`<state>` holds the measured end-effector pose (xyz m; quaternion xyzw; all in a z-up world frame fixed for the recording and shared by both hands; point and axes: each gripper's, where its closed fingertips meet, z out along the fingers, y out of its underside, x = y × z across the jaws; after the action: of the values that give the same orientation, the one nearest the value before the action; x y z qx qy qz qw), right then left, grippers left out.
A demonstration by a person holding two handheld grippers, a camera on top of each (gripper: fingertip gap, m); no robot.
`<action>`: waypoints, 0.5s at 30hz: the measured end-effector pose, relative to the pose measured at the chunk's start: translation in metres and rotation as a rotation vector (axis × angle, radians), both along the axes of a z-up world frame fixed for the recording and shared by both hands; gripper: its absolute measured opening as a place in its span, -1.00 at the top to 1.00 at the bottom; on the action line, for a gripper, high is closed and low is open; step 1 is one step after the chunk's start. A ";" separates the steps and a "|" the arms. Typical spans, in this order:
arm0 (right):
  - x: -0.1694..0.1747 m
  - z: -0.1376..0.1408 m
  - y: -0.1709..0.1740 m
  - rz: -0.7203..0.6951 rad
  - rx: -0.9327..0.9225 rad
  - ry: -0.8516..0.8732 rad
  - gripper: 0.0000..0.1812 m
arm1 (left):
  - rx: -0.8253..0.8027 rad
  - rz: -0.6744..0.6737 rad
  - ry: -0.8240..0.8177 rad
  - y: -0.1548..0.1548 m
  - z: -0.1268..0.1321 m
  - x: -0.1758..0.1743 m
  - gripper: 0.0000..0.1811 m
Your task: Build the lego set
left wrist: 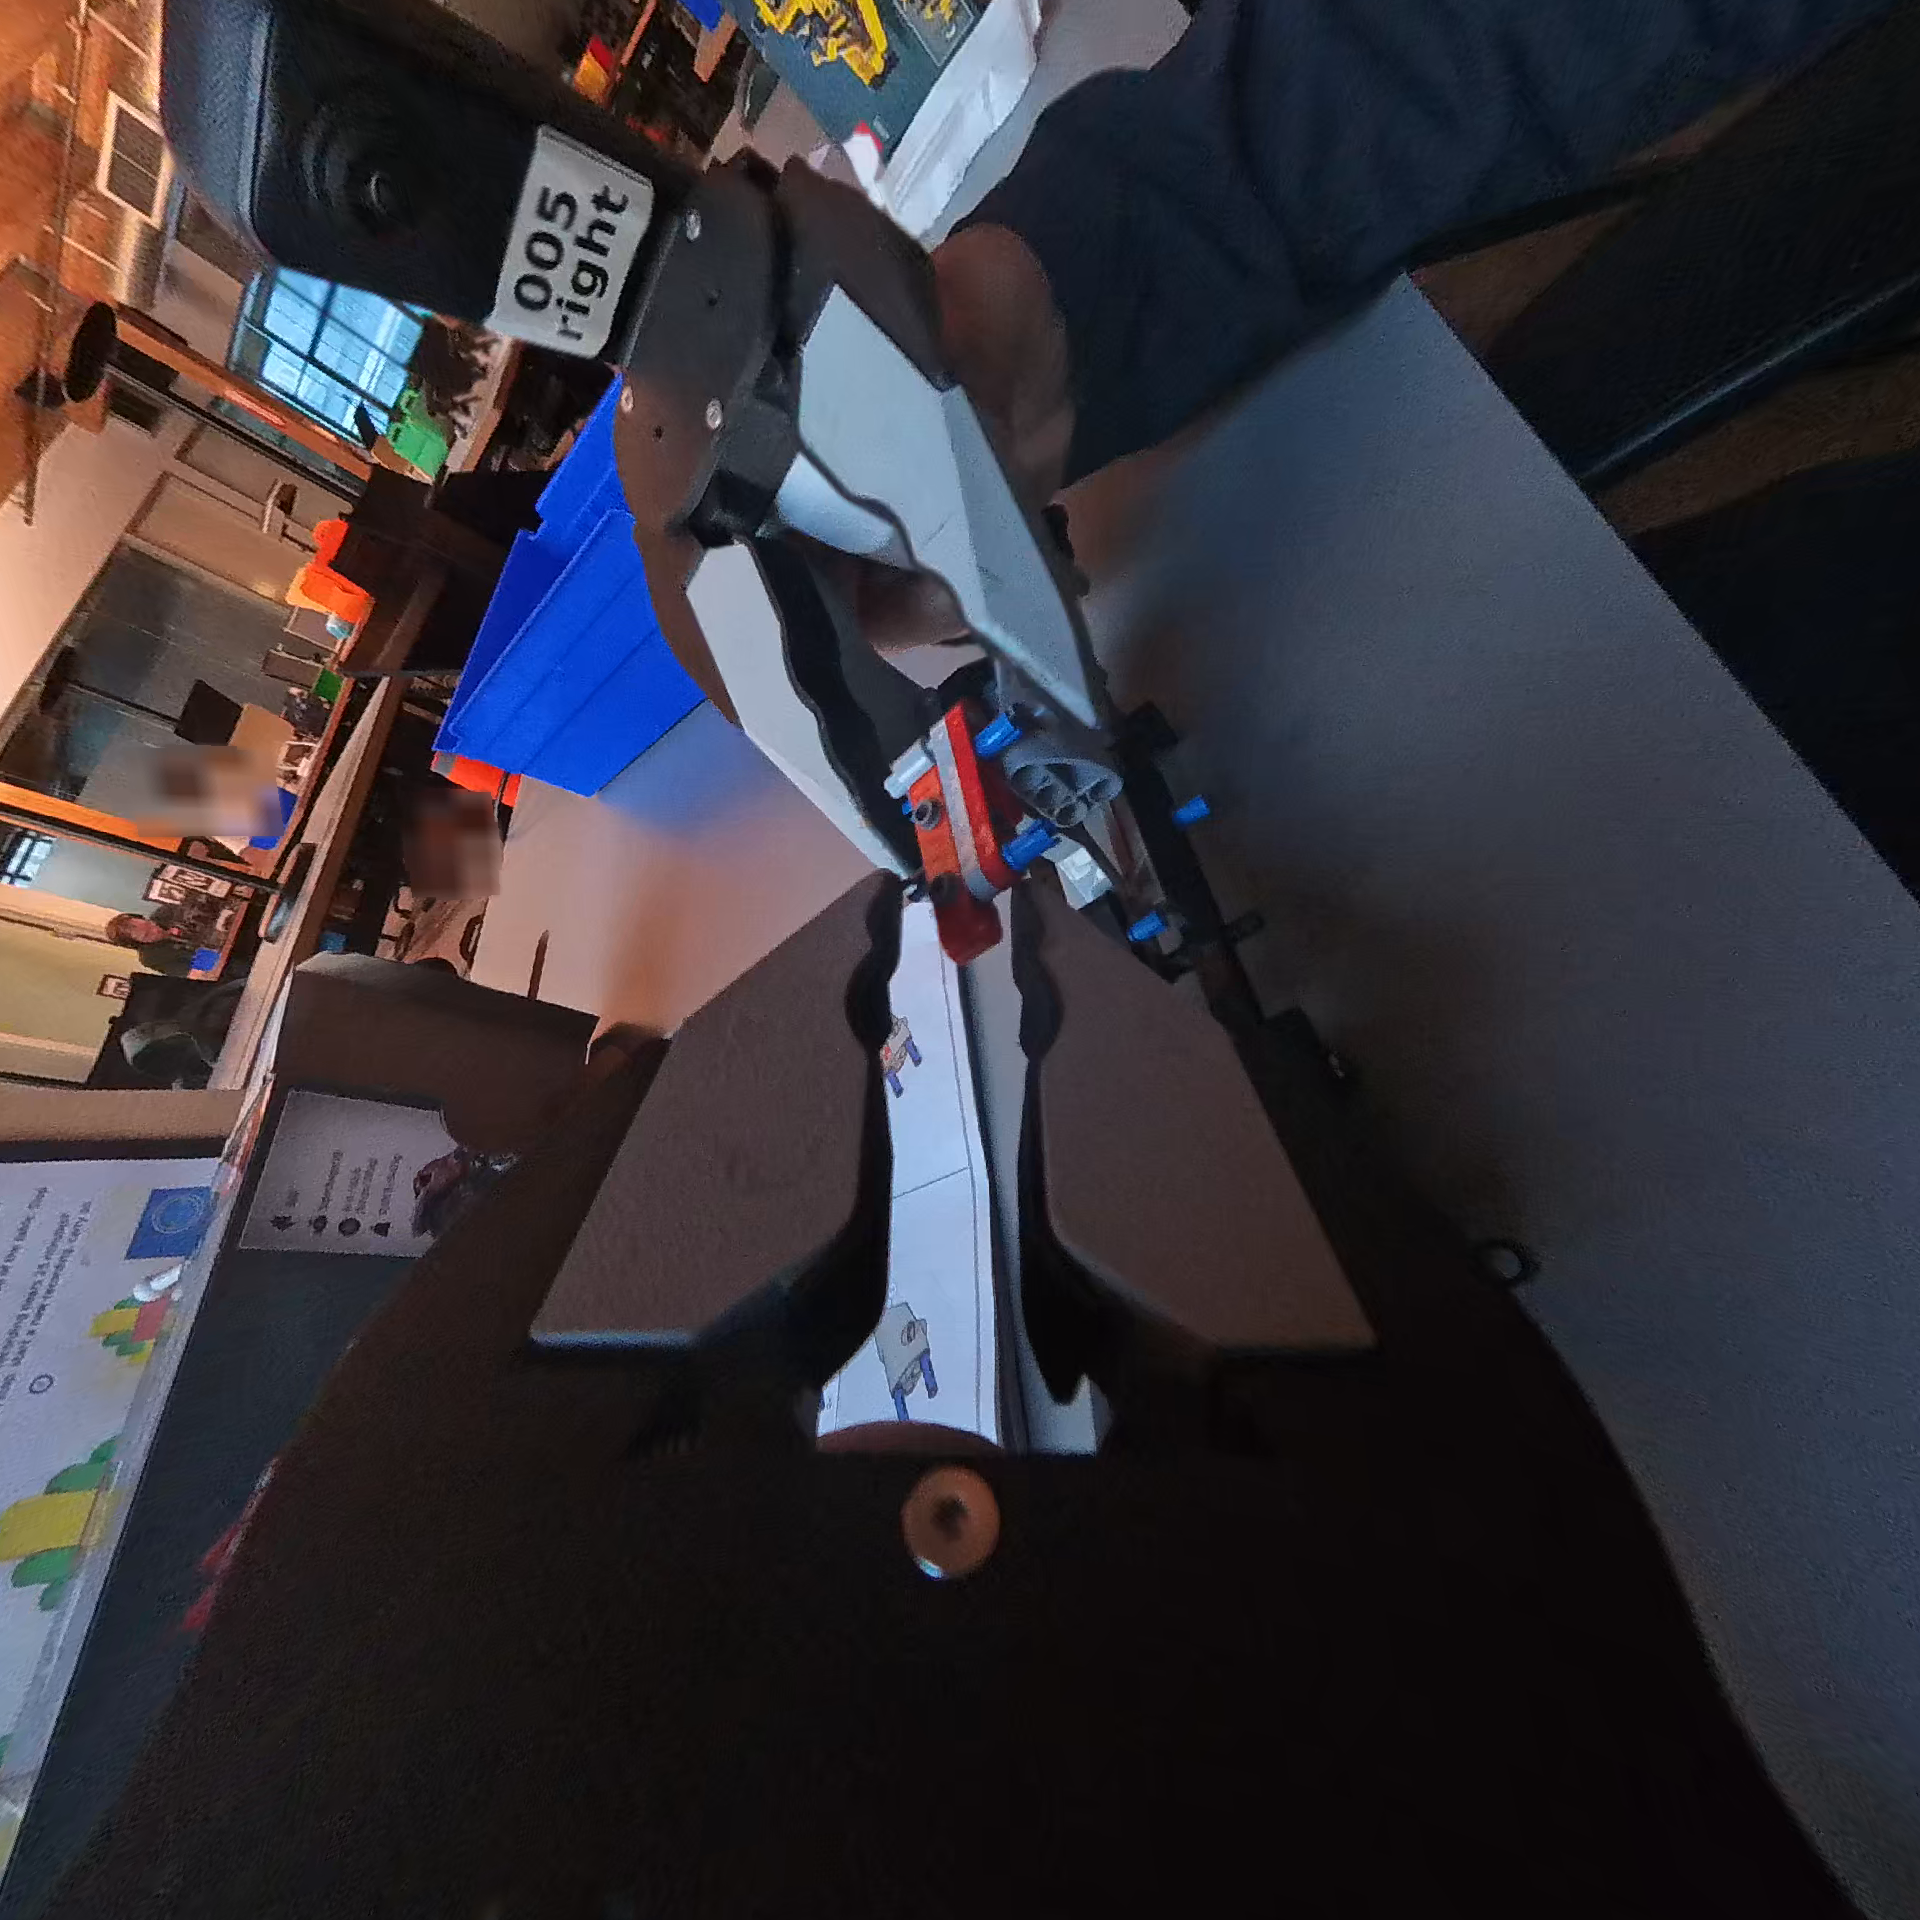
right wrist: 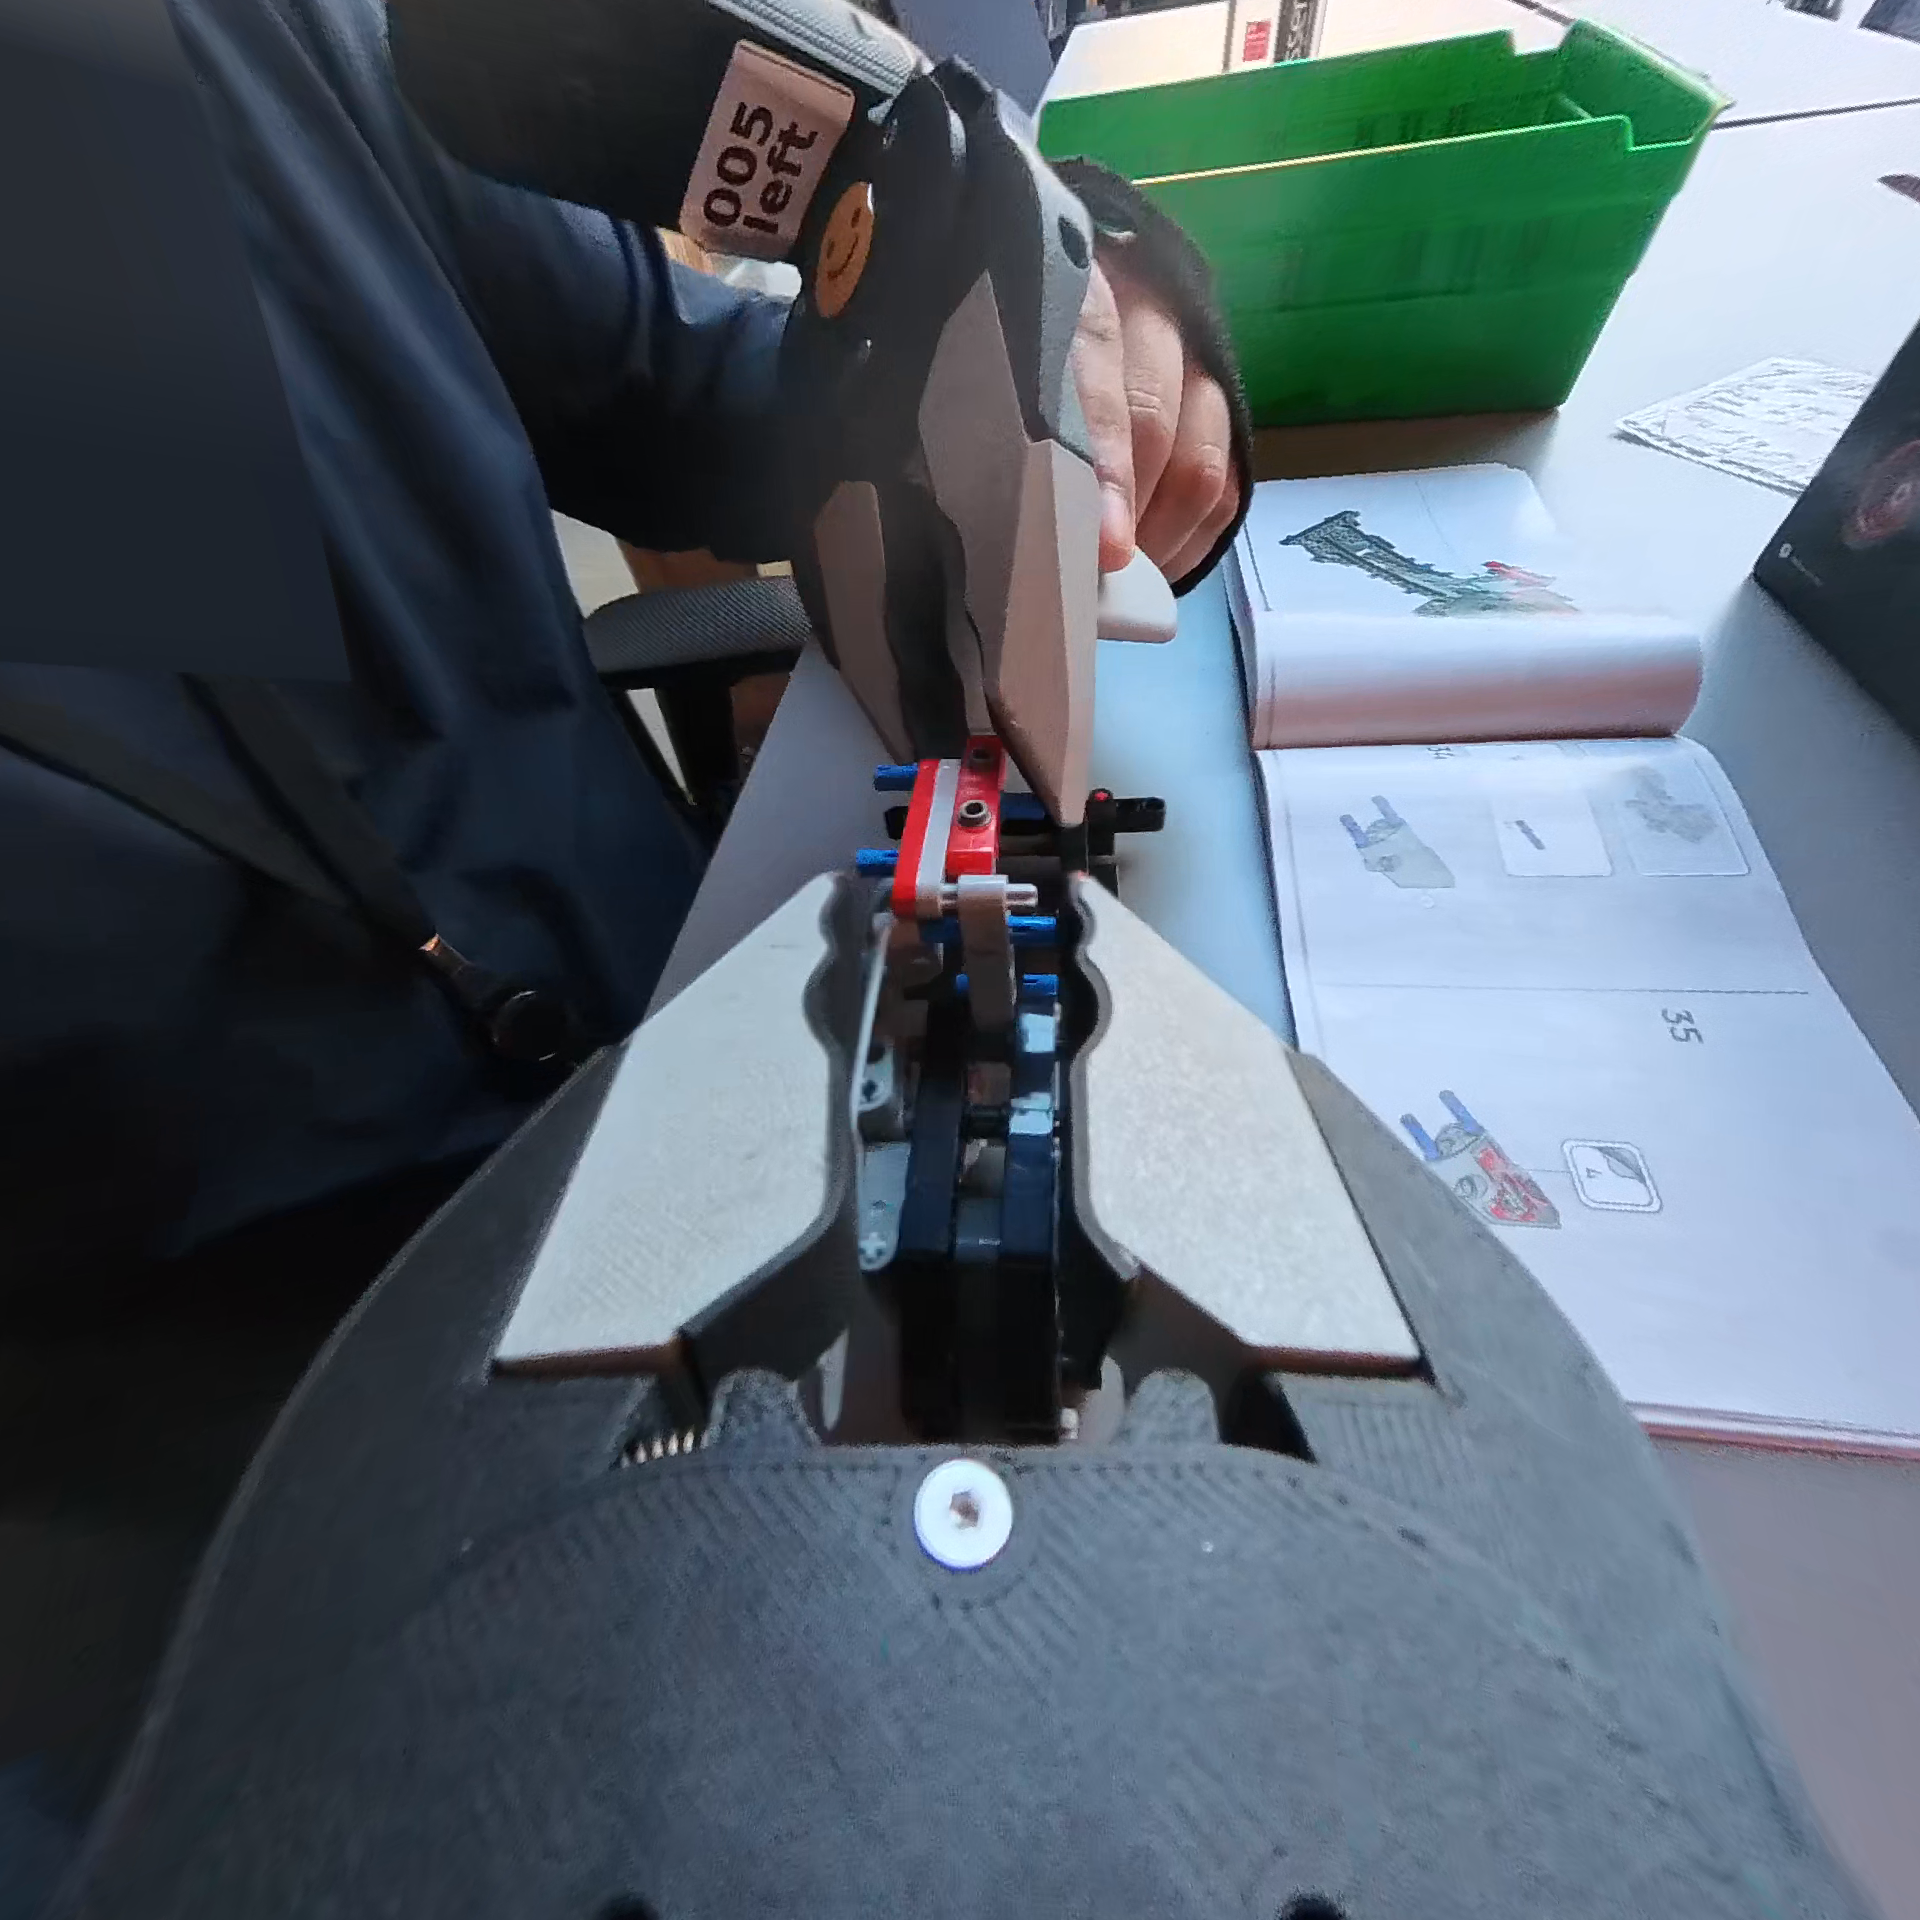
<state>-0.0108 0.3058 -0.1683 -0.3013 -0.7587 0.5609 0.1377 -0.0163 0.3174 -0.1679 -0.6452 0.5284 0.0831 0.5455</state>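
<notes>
Mid-assembly — red piece (right wrist: 951,821) being seated on the dark frame (right wrist: 982,1164), above the table edge.

Frame clamped in right gripper (right wrist: 971,935); left gripper (right wrist: 987,774) pinched on red piece. Next, likely: press straight, pins aligned — open booklet (right wrist: 1538,997) beside.

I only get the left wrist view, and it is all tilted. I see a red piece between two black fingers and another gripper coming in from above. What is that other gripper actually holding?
Observer: The right gripper is shut on a dark blue and black lego assembly that runs back between its fingers. The red piece sits at its far end.
Operator: Is my gripper really on the red piece?
Observer: In the right wrist view, the left gripper comes down from above and its tips meet at the red piece's top end.
Operator: Anything nearby?
Observer: An open instruction booklet lies beside them, with a green bin behind it.
</notes>
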 end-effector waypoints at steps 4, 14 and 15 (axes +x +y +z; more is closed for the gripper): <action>0.003 0.001 0.002 -0.062 0.015 0.024 0.45 | 0.013 -0.002 0.001 0.001 0.000 0.000 0.80; -0.005 -0.017 0.003 -0.210 0.198 0.053 0.45 | 0.042 -0.032 -0.006 0.000 0.000 0.002 0.81; -0.004 -0.016 0.002 -0.203 0.199 0.056 0.48 | 0.049 -0.037 0.000 -0.001 0.000 0.002 0.81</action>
<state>-0.0151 0.3073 -0.1845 -0.3455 -0.7722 0.4742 0.2439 -0.0140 0.3168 -0.1679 -0.6216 0.5381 0.0859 0.5628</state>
